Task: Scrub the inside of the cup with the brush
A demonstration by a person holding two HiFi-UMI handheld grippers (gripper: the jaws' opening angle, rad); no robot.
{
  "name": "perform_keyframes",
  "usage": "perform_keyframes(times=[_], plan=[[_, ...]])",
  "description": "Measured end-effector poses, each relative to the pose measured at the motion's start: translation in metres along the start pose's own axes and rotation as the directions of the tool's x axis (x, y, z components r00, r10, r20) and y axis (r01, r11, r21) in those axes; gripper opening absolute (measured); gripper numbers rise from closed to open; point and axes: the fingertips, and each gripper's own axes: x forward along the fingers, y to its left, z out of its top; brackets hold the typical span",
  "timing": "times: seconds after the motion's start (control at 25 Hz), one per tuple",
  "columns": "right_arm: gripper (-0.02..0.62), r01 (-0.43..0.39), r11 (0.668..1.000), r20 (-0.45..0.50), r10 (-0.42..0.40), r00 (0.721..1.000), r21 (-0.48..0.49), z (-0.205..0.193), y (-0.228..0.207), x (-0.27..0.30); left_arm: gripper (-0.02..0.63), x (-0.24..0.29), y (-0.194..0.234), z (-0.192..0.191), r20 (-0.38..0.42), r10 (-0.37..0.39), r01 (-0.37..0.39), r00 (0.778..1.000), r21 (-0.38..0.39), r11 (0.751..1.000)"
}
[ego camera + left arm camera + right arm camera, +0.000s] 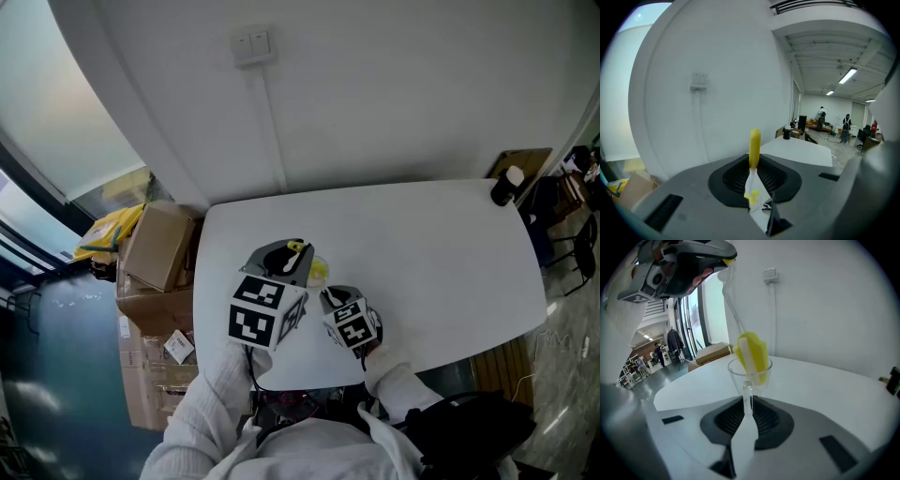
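Note:
A clear glass cup (750, 373) stands on the white table (422, 253). My right gripper (747, 401) is shut on the cup's handle, from the near side. The brush's yellow and white sponge head (753, 355) sits in the cup's mouth, and its clear stem (732, 301) rises to my left gripper (693, 261) overhead. In the left gripper view, my left gripper (753, 180) is shut on the brush handle, whose yellow end (754, 145) sticks out past the jaws. In the head view both grippers (291, 258) (330, 298) meet over the cup (317, 275) near the table's front left.
Cardboard boxes (159, 248) are stacked on the floor left of the table. A black object (506, 187) stands at the table's far right corner. A wall switch (251, 47) with a cable duct is on the wall behind. Chairs stand at the right (572, 234).

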Motion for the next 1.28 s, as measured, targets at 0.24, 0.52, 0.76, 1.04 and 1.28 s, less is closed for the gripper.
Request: perform_keyframes(times=[0.24, 0.52, 0.76, 1.04, 1.28], plan=[[0.106, -0.003, 1.0, 0.002, 0.003, 1.0, 0.002, 0.002, 0.0, 0.002, 0.054, 0.011, 0.005, 0.011, 0.051, -0.021, 0.019, 0.998, 0.043, 0.999], [0.106, -0.001, 1.0, -0.015, 0.001, 1.0, 0.002, -0.004, -0.001, 0.003, 0.054, 0.043, 0.015, -0.03, 0.003, 0.022, -0.022, 1.0, 0.04, 0.999], [0.106, -0.002, 1.0, -0.017, 0.002, 1.0, 0.009, -0.003, -0.002, 0.001, 0.054, 0.044, 0.018, -0.03, -0.014, 0.013, -0.013, 1.0, -0.001, 1.0], [0.106, 0.0, 1.0, -0.023, 0.0, 1.0, 0.009, -0.005, -0.002, 0.002, 0.054, 0.007, -0.013, 0.019, -0.029, -0.117, 0.119, 0.993, 0.082, 0.99], [0.106, 0.002, 1.0, -0.006, -0.002, 1.0, 0.001, 0.0, -0.002, 0.004, 0.054, 0.01, -0.007, 0.001, -0.119, -0.08, 0.093, 0.99, 0.108, 0.99]])
